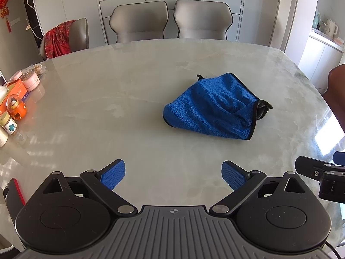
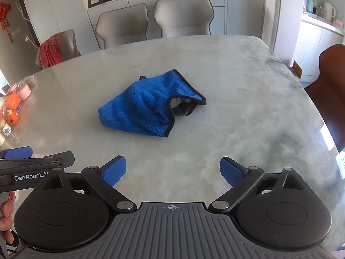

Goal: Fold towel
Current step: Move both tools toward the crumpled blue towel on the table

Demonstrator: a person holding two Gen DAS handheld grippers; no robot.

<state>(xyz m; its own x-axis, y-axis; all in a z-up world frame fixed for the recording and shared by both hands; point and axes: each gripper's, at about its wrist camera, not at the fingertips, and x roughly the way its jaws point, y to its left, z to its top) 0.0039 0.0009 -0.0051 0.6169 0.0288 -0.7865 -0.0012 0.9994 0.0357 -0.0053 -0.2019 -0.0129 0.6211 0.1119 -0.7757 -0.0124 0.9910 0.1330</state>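
Lying crumpled on the table [image 1: 107, 108], blue towel [image 1: 213, 108] shows grey underside.

Bare marble table [image 1: 129, 99] fills the centre and lower frame, open between both spread grippers and the crumpled towel [image 1: 213, 108]. Jars and boxes [image 1: 15, 101] crowd the left edge; chairs [image 1: 170, 19] line the top.

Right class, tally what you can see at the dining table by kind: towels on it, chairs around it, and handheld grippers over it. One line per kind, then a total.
Towels: 1, the blue towel lying crumpled on the table
Chairs: 4, two grey chairs, one draped chair, one brown chair
Grippers: 2, left gripper, right gripper, both open
Total: 7
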